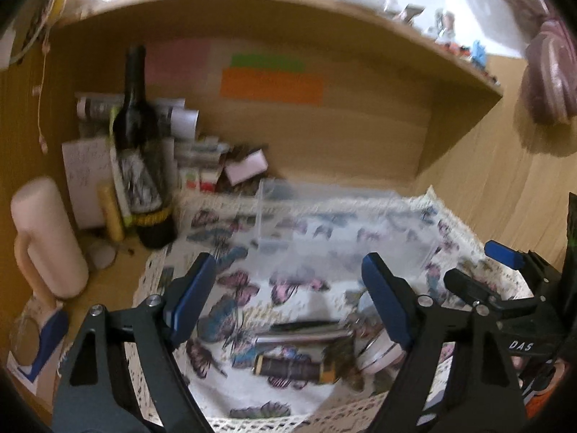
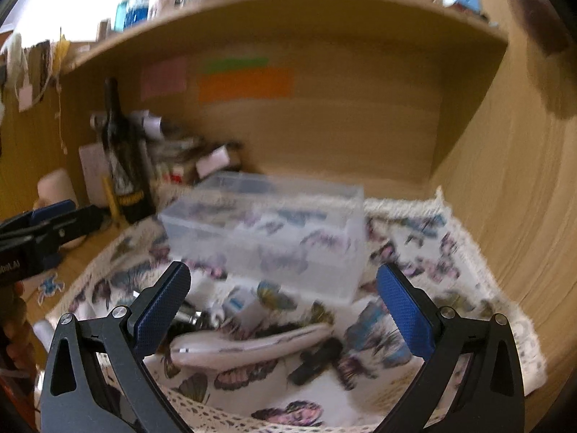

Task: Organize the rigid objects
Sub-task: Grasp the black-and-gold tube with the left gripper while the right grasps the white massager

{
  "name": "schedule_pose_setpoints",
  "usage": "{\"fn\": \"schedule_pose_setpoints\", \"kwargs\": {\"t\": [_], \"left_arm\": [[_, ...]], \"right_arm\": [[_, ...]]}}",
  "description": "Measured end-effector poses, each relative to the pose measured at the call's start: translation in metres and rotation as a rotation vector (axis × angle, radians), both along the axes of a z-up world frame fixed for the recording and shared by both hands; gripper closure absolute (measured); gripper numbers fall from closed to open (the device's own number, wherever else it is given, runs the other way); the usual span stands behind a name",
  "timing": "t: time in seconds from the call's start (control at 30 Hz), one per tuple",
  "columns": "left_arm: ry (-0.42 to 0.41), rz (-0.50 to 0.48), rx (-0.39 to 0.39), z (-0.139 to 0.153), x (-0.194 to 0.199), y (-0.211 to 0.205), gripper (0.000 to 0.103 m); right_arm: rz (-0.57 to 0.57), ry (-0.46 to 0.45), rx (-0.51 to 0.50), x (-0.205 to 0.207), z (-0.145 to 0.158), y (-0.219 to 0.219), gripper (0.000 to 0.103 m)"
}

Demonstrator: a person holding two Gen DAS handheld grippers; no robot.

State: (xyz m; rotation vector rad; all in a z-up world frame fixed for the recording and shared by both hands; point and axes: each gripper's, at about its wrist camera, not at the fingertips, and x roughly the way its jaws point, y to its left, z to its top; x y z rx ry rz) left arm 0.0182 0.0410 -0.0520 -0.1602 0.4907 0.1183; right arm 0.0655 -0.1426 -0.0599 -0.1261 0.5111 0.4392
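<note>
A clear plastic box [image 2: 267, 234] stands on a butterfly-print cloth [image 2: 425, 252]; it also shows in the left wrist view [image 1: 342, 227]. In front of it lie a pink-white elongated device [image 2: 249, 342], a small black piece [image 2: 317, 361], a small white tube [image 2: 241, 306] and a metal part [image 2: 191, 315]. The left wrist view shows a dark tube [image 1: 292, 366], a dark pen [image 1: 306, 324] and a round white jar [image 1: 378, 355]. My left gripper [image 1: 292, 299] is open above these. My right gripper [image 2: 285, 305] is open above the device. Both are empty.
A dark wine bottle [image 1: 139, 144], papers and small boxes [image 1: 202, 166] crowd the back left corner under a wooden shelf [image 1: 288, 21]. A pink mug [image 1: 47, 238] stands at the left. A wooden wall [image 2: 505, 180] closes the right side.
</note>
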Motion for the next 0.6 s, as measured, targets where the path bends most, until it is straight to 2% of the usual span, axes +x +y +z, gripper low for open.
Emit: {"fn": "schedule_pose_setpoints", "kwargs": {"t": [0.17,0.4,0.5,0.6], "left_arm": [[0.092,0.006,0.001,-0.029,0.002,0.008,0.019],[0.211,0.002,-0.052,-0.063,-0.002,0.018,0.019],[0.247,-0.016,-0.066,-0.073,-0.002,0.017,0.018],[0.279,-0.033,-0.073,-0.081,0.0,0.013,0.014]], "right_arm": [[0.027,0.047,-0.062,0.001,-0.025,0.023,0.0],[0.067,0.127,-0.116,0.007,-0.051,0.044,0.0],[0.058,0.146,-0.141,0.01,-0.06,0.046,0.0],[0.058,0.154,-0.125,0.01,-0.062,0.041,0.0]]}}
